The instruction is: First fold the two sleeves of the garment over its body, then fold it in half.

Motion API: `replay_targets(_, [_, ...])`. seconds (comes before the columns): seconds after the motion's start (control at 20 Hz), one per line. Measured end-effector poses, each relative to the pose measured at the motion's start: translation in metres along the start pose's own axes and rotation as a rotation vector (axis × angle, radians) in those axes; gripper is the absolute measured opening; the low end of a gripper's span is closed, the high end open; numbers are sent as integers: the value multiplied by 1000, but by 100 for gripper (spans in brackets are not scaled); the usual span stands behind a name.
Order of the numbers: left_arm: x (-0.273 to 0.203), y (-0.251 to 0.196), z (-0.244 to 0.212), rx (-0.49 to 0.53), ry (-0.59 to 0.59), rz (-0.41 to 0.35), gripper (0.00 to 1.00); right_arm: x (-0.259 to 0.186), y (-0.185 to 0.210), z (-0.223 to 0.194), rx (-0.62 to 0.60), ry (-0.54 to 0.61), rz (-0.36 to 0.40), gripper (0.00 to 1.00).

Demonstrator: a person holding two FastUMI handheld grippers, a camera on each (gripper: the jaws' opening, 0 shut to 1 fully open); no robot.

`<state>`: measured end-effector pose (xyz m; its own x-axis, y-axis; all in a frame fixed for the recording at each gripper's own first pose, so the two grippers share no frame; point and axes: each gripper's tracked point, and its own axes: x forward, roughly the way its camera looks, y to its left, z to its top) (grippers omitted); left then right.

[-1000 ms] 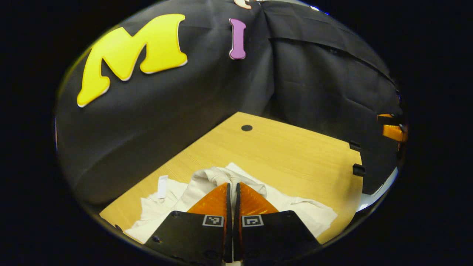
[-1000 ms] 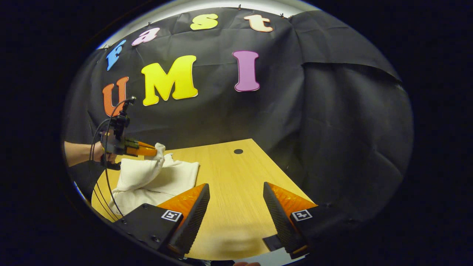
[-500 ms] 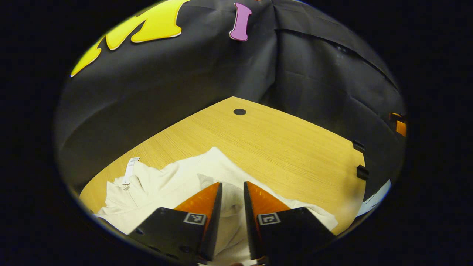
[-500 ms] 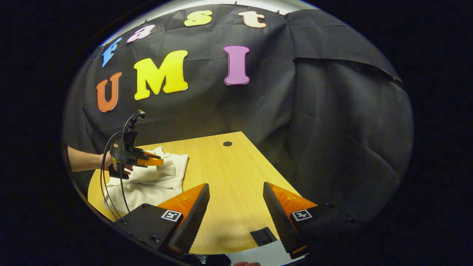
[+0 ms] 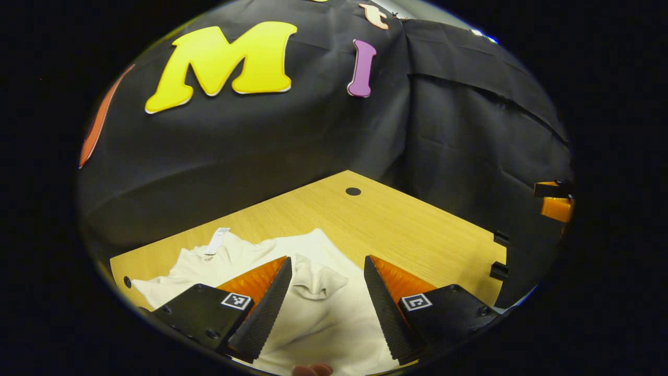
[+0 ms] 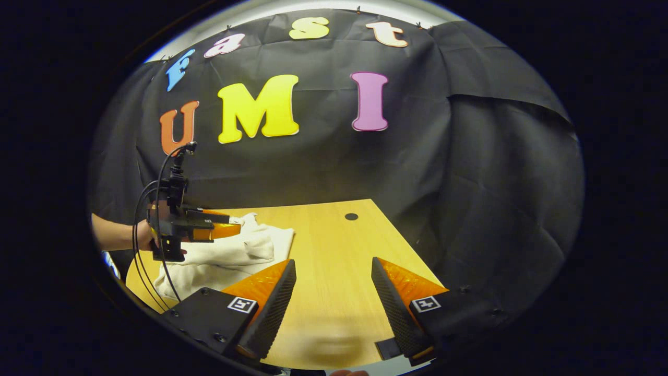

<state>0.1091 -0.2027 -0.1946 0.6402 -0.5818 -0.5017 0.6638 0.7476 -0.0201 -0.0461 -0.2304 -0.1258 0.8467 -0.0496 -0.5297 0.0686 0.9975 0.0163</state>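
Observation:
A cream-white garment (image 5: pixel 313 313) lies crumpled on the wooden table (image 5: pixel 417 235), with a sleeve end bunched on top of its body and a white tag (image 5: pixel 216 241) at its far left edge. My left gripper (image 5: pixel 326 266) hangs open just above that sleeve end, holding nothing. In the right gripper view the garment (image 6: pixel 229 256) lies at the table's left side, with the left gripper (image 6: pixel 235 227) and the hand holding it over it. My right gripper (image 6: pixel 334 266) stands open above bare table (image 6: pixel 339 250), well right of the garment.
Black cloth walls close the booth behind and to the right. A small dark hole (image 5: pixel 353 191) sits in the tabletop near the far corner. Black clips (image 5: pixel 499 239) mark the table's right edge. Cables (image 6: pixel 151 250) trail from the left gripper.
My left gripper was shut on the sleeve and lifted it, then laid it on the garment's body, let go and opened wide. The right gripper stayed open, shifting slightly.

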Motion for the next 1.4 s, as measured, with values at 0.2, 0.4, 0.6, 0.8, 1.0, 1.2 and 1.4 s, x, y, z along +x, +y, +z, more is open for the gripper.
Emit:
replay_targets(0.2, [-66, 21, -25, -60, -24, 129, 88, 16, 44, 1, -31, 9, 98, 92])
replay_targets(0.4, [-127, 41, -71, -160, -2, 247, 89, 32, 83, -9, -70, 47, 185, 93])
replay_targets(0.6, [-183, 57, -133, -264, 87, 339, 88, 42, 109, -42, -110, 145, 246, 93])
replay_targets(0.8, [-220, 65, -196, -364, 183, 370, 89, 46, 110, -89, -162, 251, 275, 94])
replay_targets(1.0, [-237, 66, -239, -462, 251, 377, 88, 48, 101, -131, -170, 354, 267, 94])
replay_targets(1.2, [-242, 62, -276, -567, 335, 354, 89, 47, 90, -171, -152, 457, 259, 95])
replay_targets(1.4, [-239, 68, -288, -624, 354, 350, 89, 44, 82, -214, -118, 597, 224, 95])
